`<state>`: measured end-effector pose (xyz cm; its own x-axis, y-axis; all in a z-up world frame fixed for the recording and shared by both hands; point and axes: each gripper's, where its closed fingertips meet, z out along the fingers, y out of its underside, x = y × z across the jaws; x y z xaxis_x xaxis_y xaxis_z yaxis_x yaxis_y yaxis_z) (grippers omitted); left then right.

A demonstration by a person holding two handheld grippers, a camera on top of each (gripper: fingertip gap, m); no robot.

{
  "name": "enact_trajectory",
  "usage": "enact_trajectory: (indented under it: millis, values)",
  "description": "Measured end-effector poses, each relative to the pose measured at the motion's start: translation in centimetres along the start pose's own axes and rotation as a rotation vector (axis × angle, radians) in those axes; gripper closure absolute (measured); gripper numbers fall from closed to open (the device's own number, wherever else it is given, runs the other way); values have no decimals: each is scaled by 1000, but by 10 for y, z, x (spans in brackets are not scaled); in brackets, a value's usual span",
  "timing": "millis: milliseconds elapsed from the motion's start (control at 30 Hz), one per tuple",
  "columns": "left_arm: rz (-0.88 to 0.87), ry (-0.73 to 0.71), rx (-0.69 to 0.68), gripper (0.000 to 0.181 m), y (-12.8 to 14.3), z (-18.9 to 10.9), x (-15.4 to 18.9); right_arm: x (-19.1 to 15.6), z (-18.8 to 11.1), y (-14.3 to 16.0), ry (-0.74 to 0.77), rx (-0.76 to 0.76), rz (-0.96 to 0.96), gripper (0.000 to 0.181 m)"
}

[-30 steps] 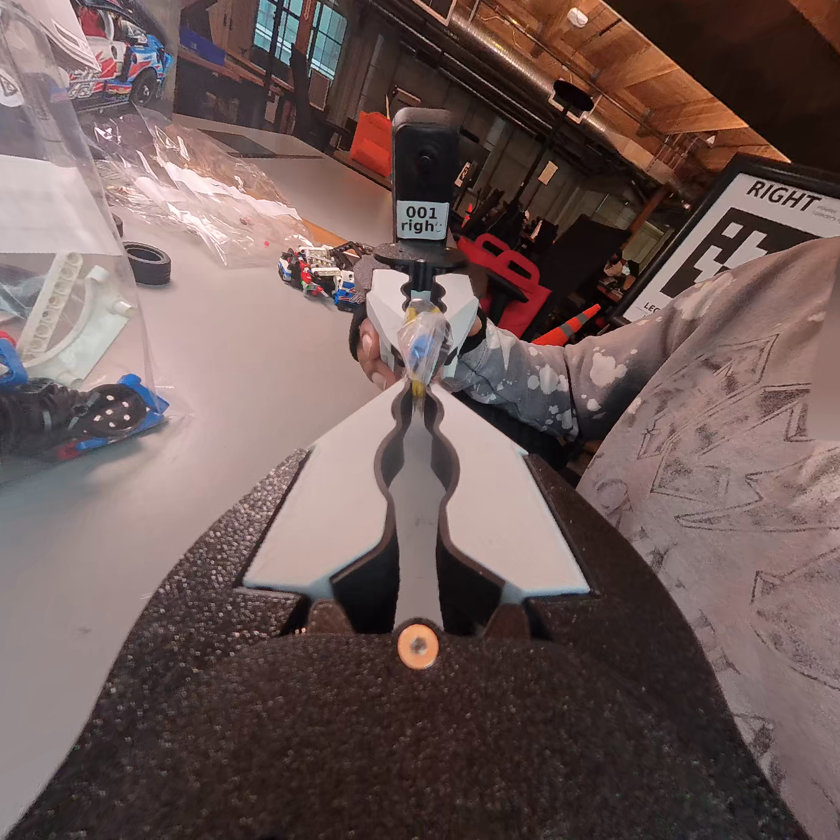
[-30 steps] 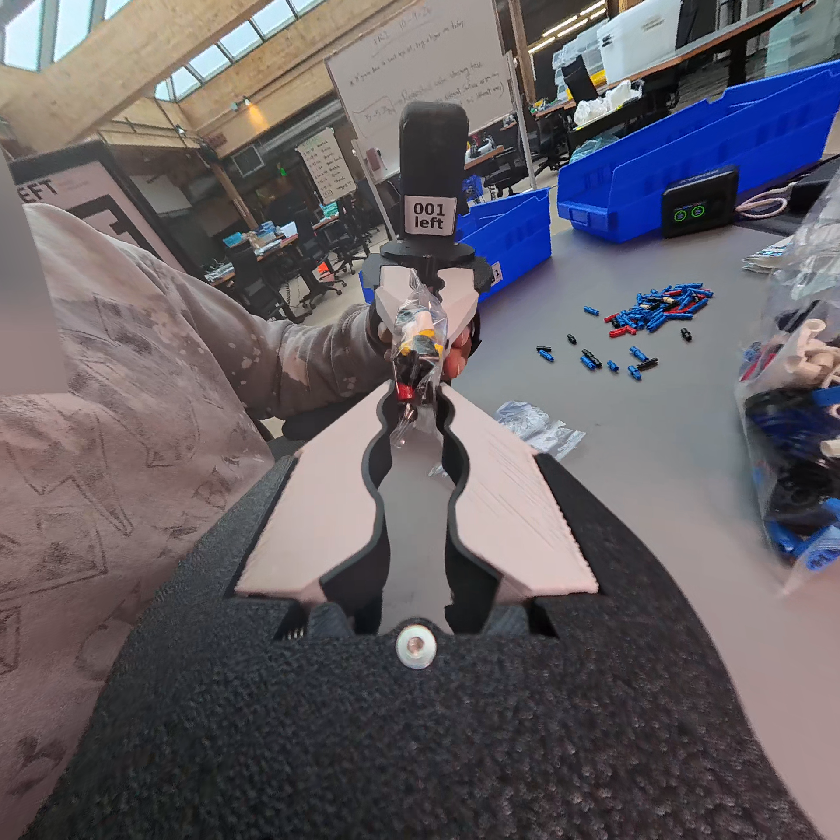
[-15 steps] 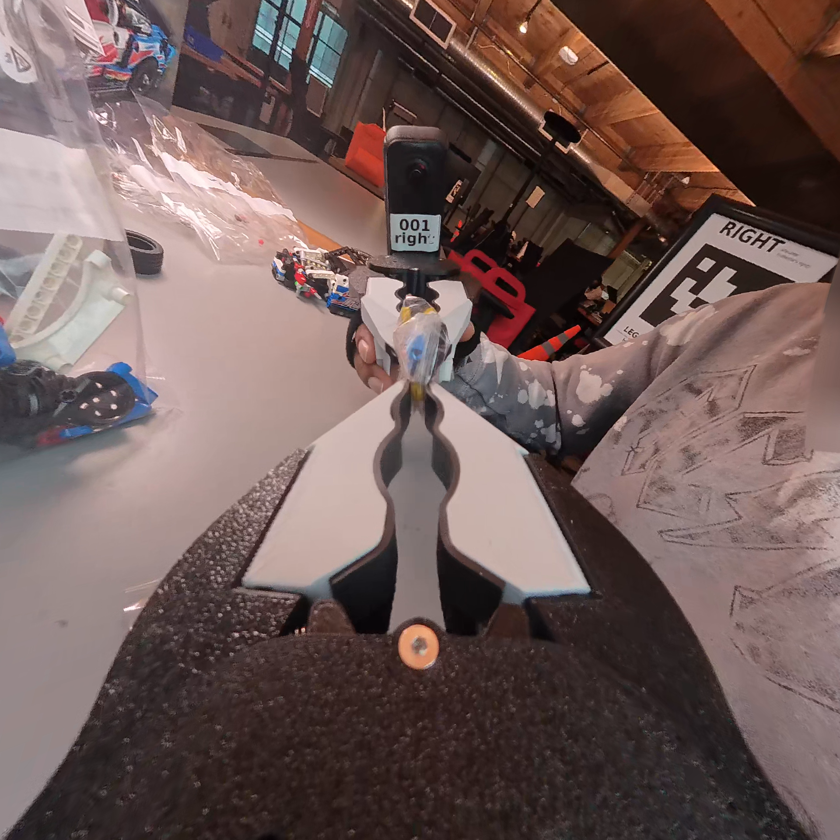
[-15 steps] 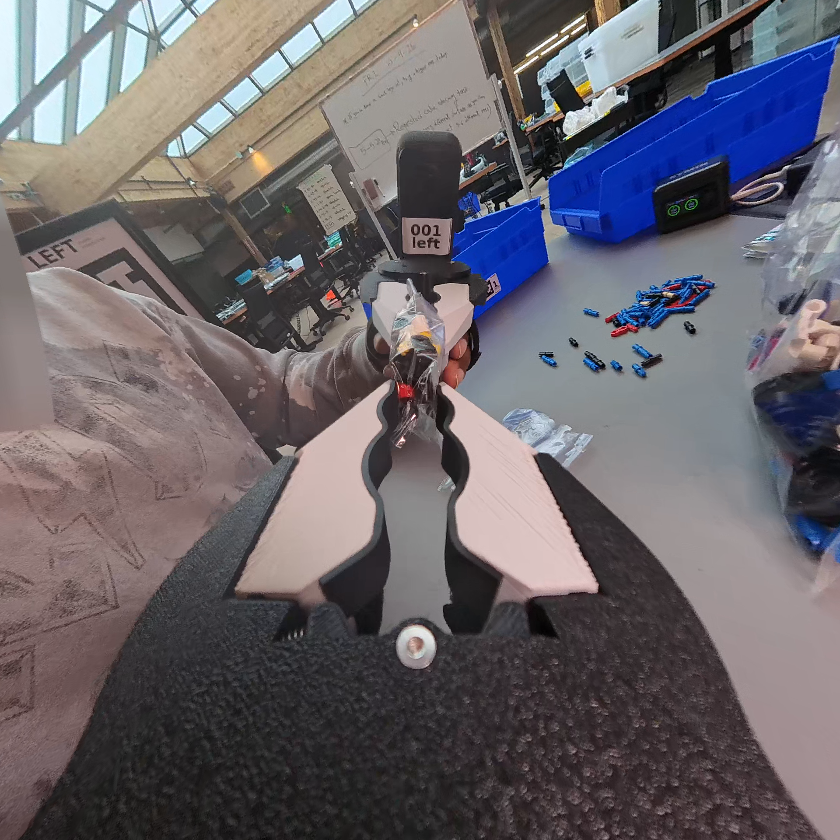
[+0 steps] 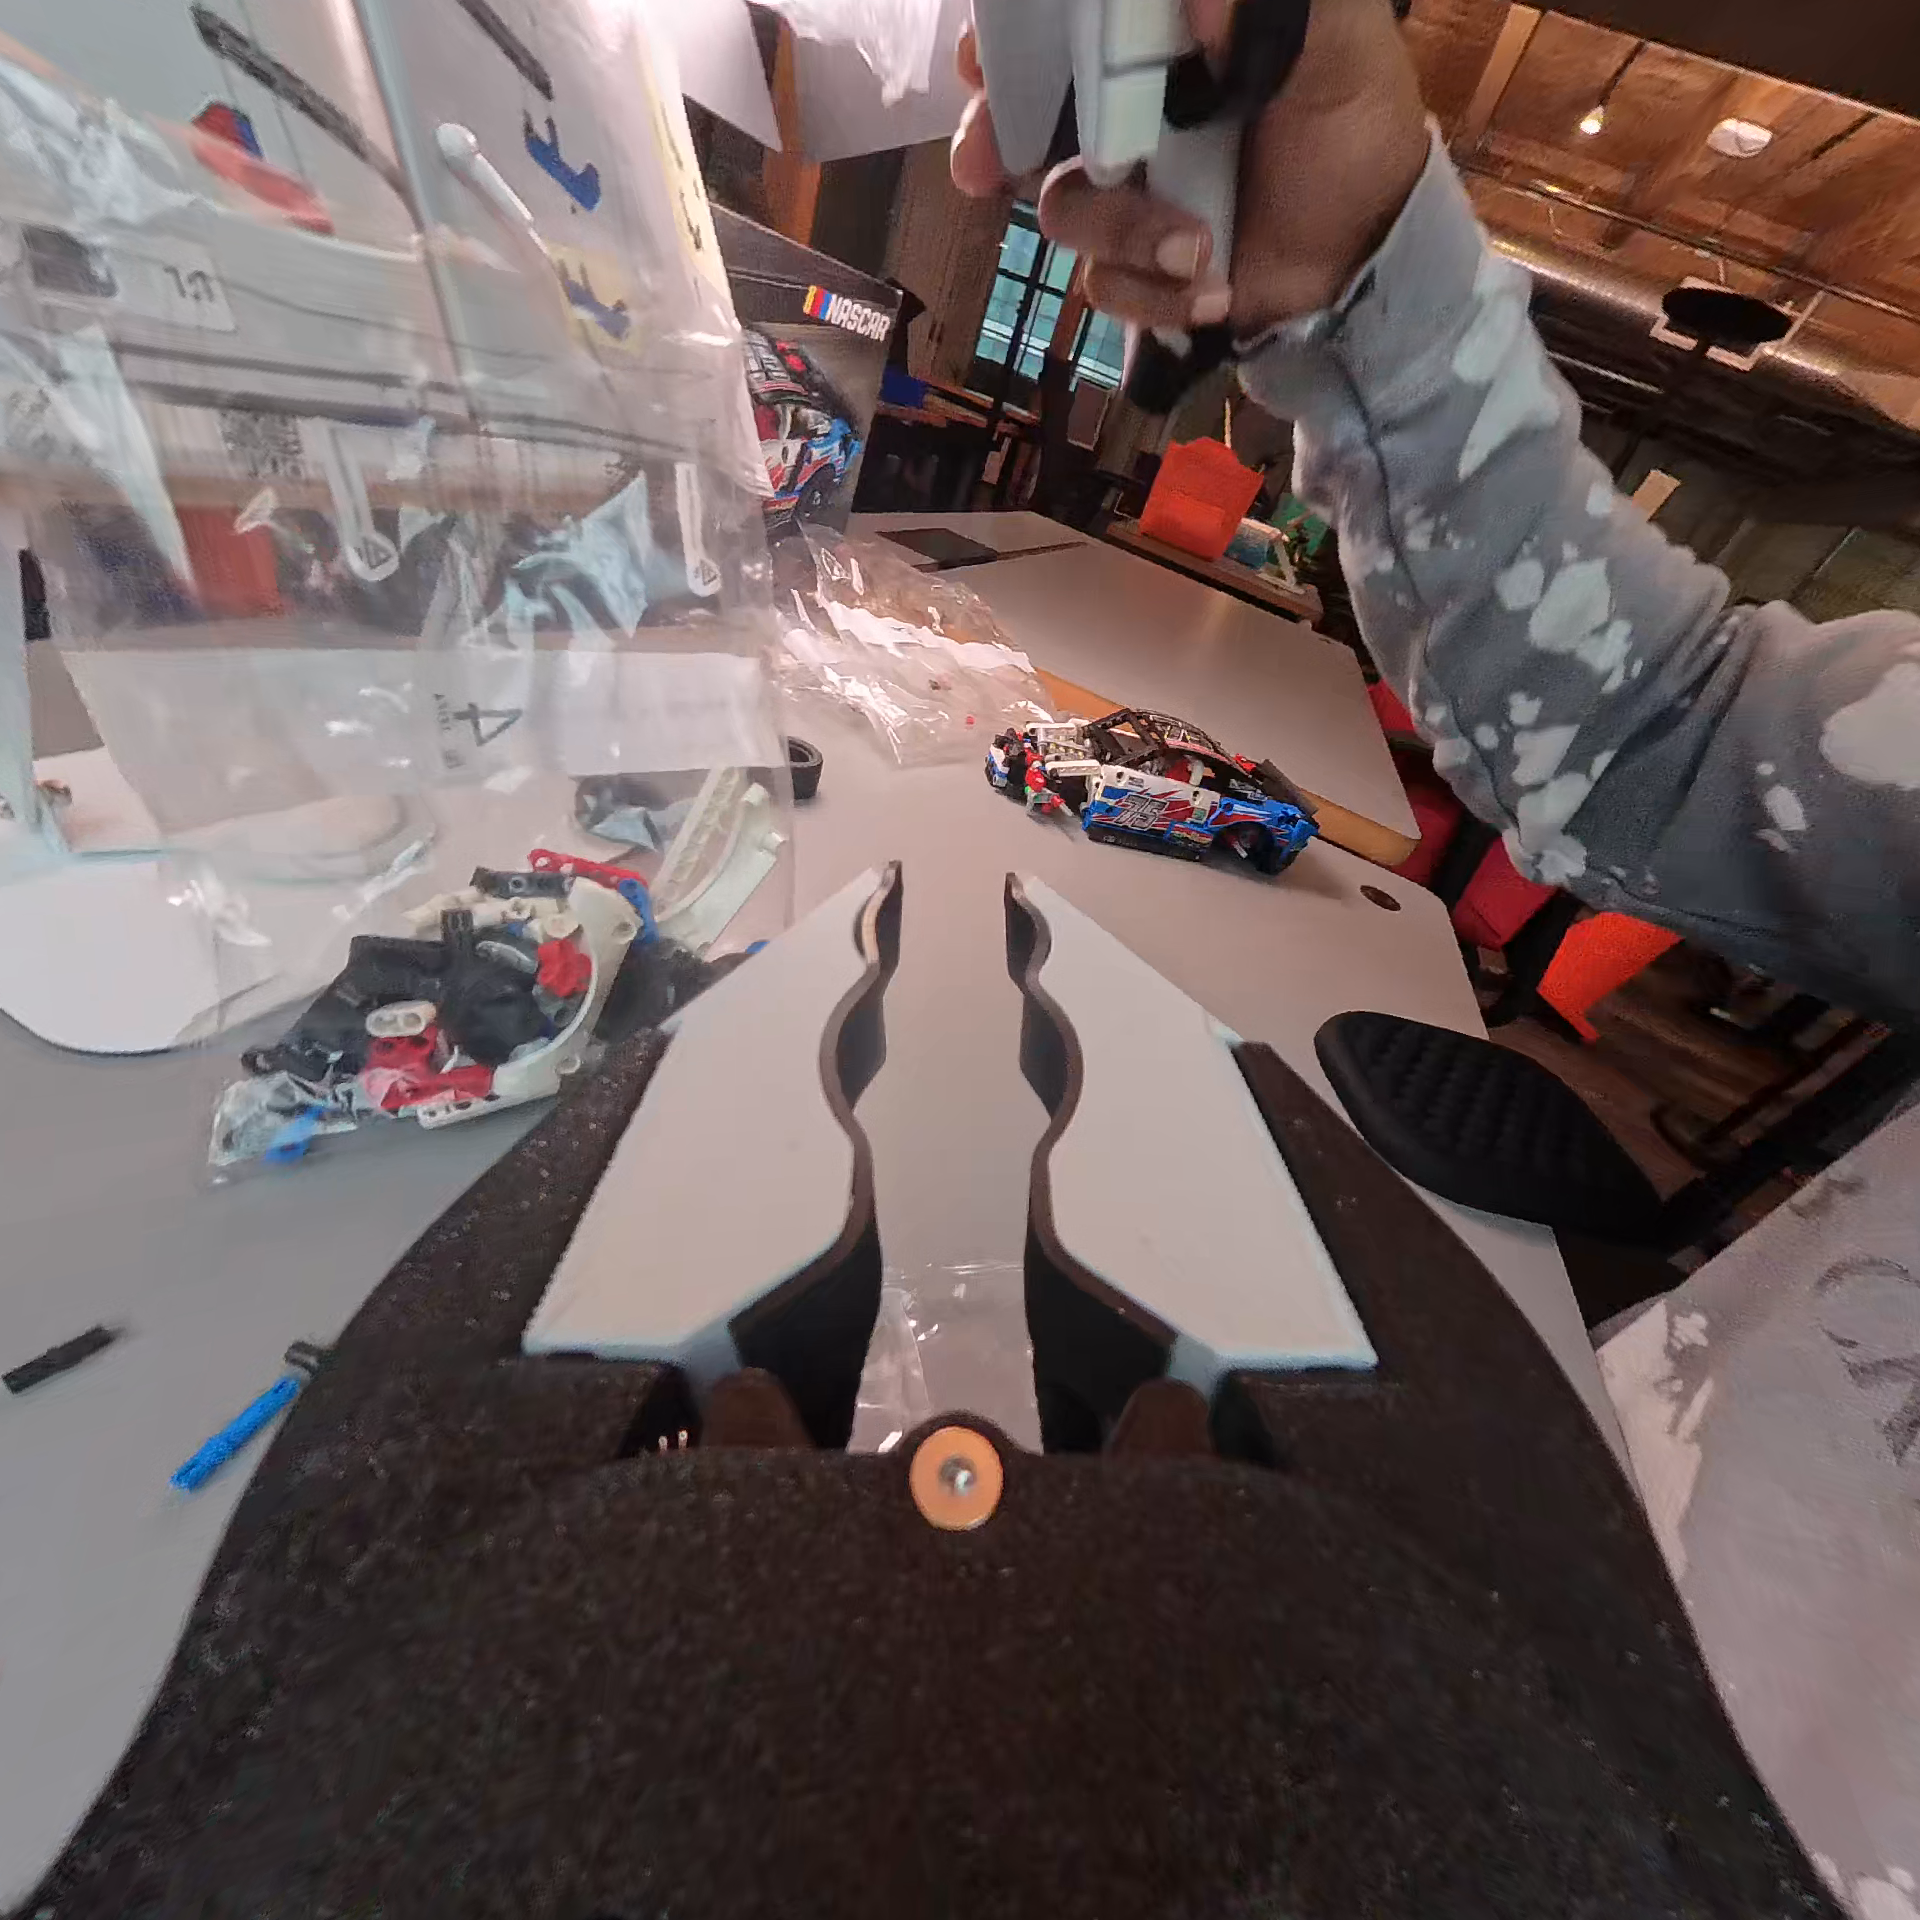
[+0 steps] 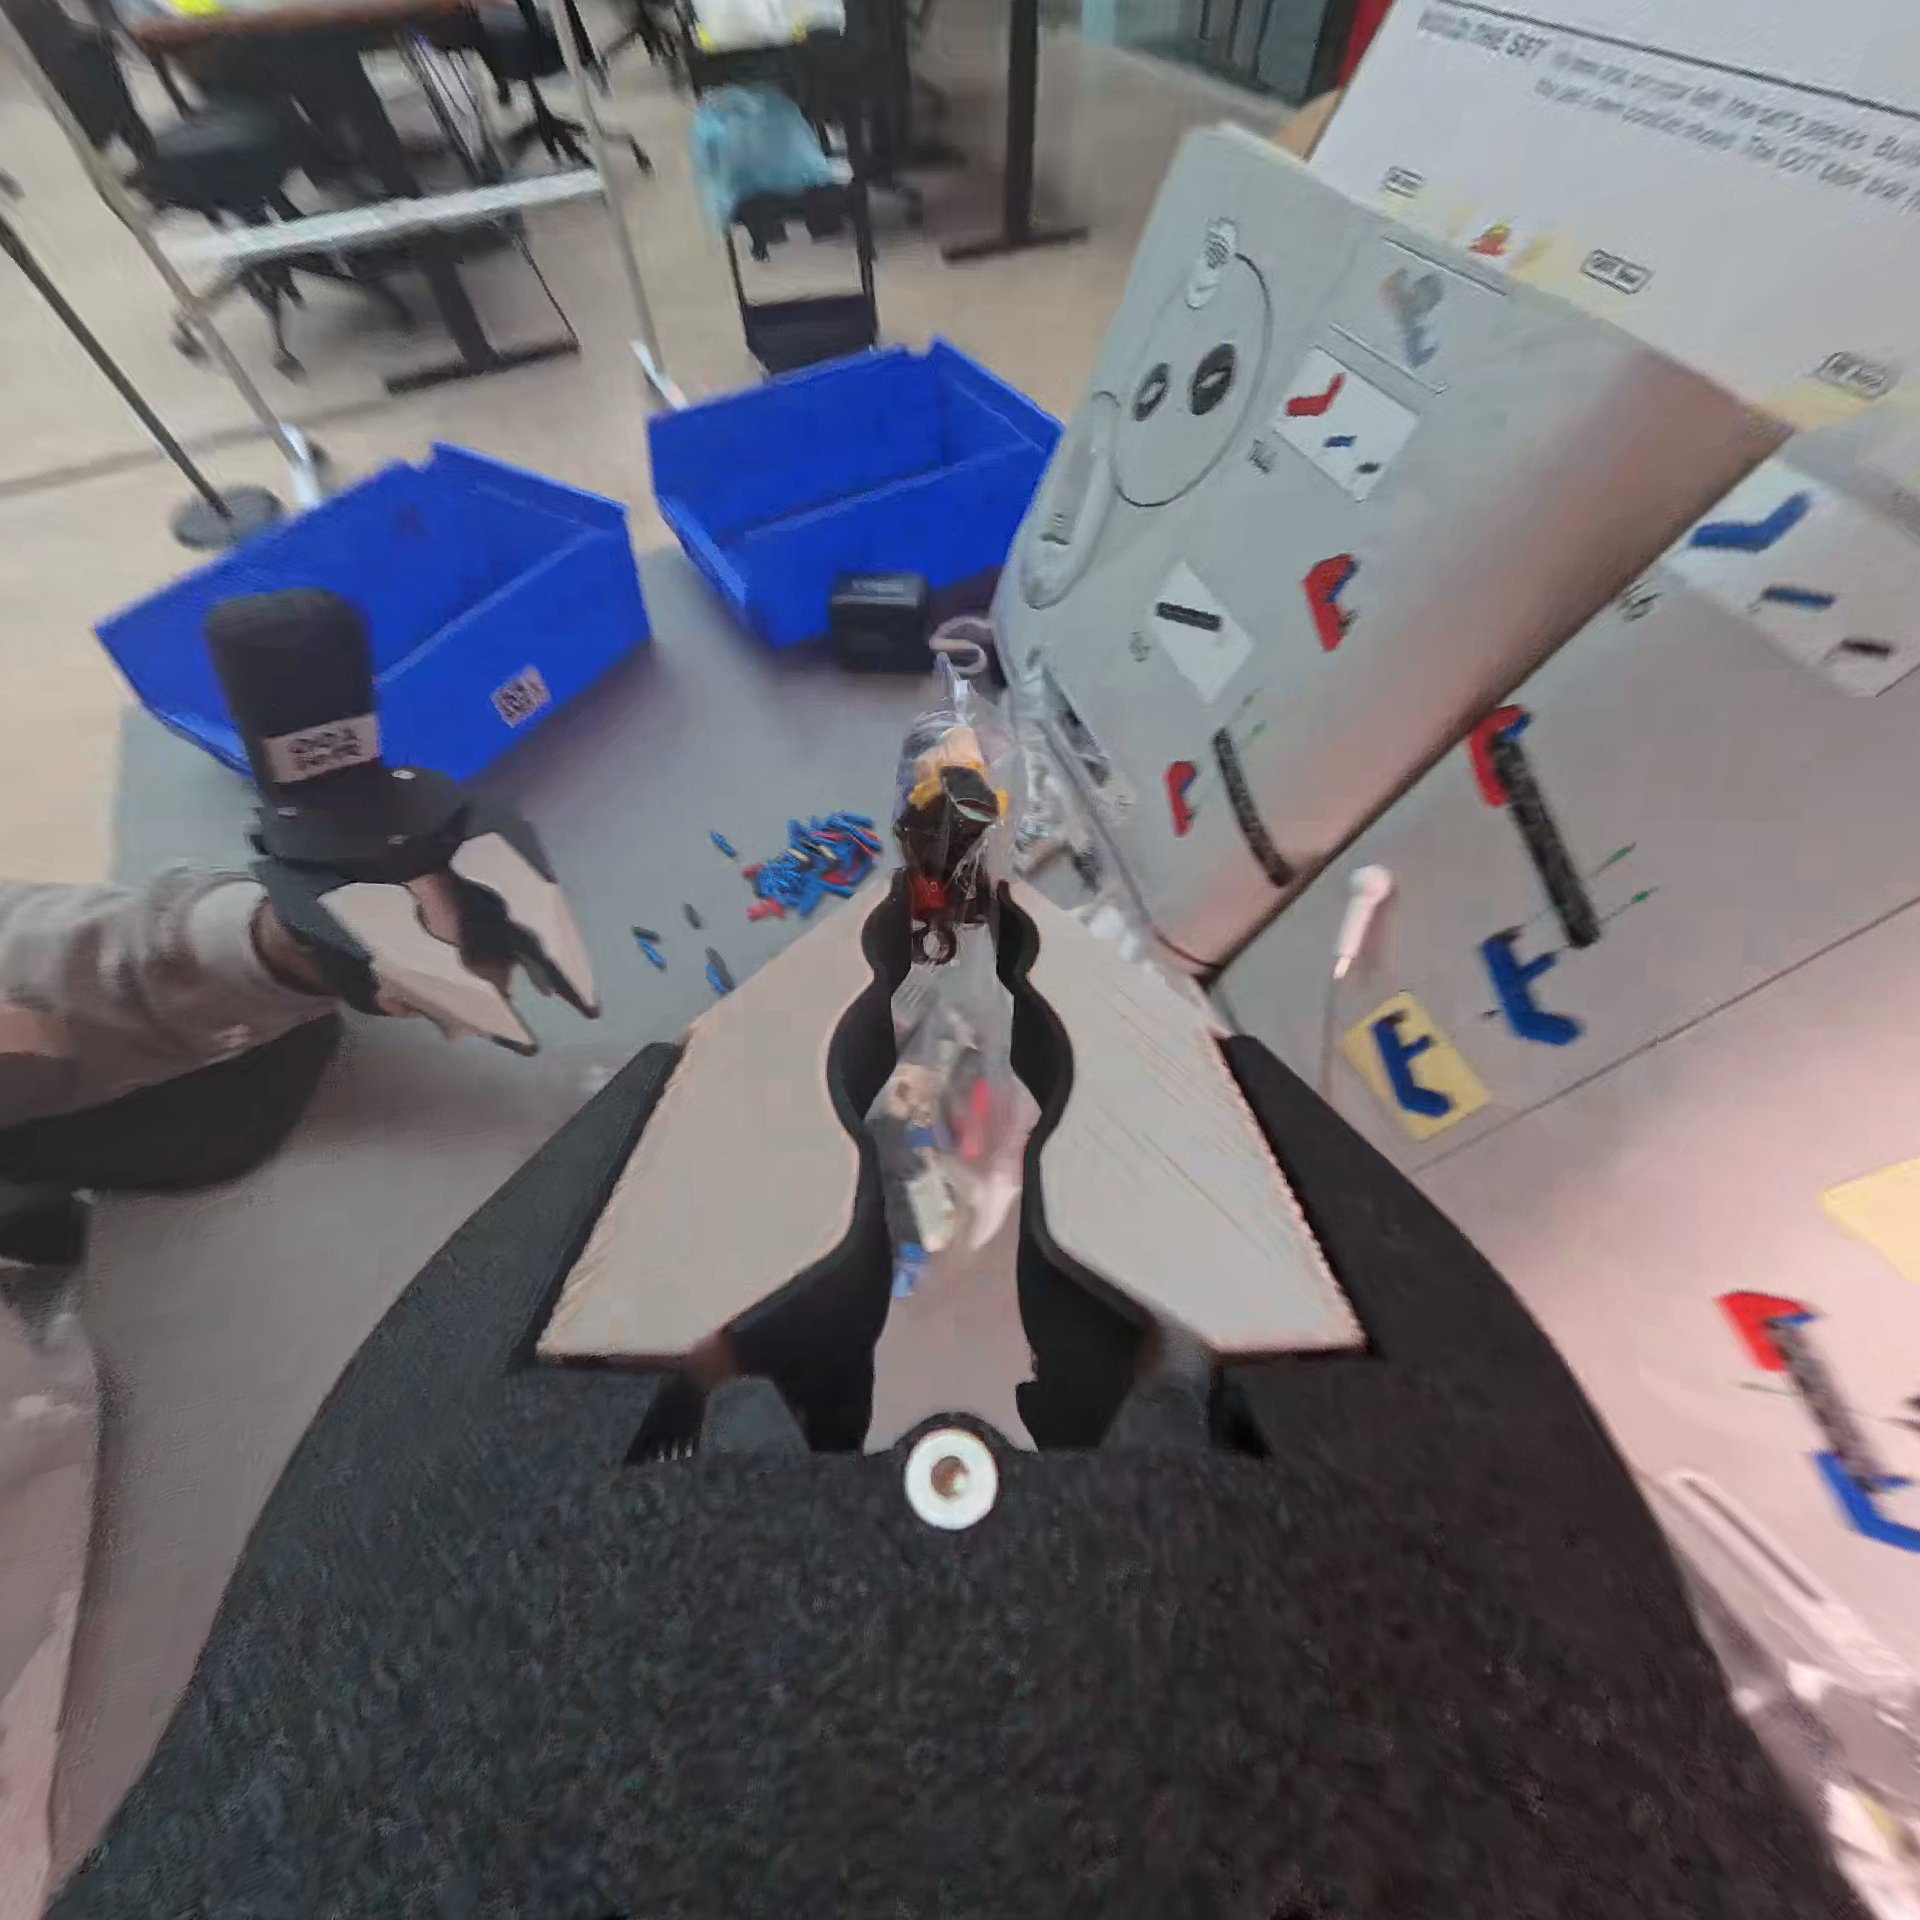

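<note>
Small parts bag [image 6: 948, 821] — only right wrist view shows right tool [image 6: 948, 902] pinching it.

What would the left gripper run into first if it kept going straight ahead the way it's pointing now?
Probably nothing close. The left gripper is open and empty, and bare grey table lies ahead of its tips. The toy race car sits right of that line, the bag of building pieces left. Depth is hard to judge.

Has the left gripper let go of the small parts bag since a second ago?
Yes. The left gripper is open, apart over the table; the small parts bag stays with the right gripper.
</note>
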<state>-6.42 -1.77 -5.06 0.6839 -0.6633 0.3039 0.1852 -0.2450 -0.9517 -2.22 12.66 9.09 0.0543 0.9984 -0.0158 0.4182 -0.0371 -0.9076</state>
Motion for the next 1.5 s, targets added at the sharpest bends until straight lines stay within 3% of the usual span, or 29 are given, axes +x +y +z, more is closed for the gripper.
enact_trajectory:
  millis: [100, 200, 333, 600, 800, 933, 1133, 1500]
  values:
    - [-65, -31, 4, 161, 13, -4, -16, 34, 26, 4, 53, -269, -46, 166]
    - [-100, -23, 7, 162, 17, -6, -21, 39, 53, 27, -1, -488, -31, 166]
    - [-59, -18, -10, 162, 18, -4, -17, 25, 80, 49, -114, -654, -11, 166]
    - [-60, 7, -58, 162, 30, 3, -11, 23, 127, 74, -102, -885, -88, 166]
    - [-34, 8, -85, 162, 34, 6, -8, 14, 158, 78, -111, -855, -129, 166]
    - [-41, 11, -94, 162, 37, 7, -9, 12, 159, 79, -115, -852, -149, 164]
    - [-41, 13, -106, 162, 40, 8, -7, 18, 154, 74, -91, -825, -152, 145]
    - [-44, 14, -125, 162, 47, 12, -7, 22, 131, 16, -21, -591, -211, 140]
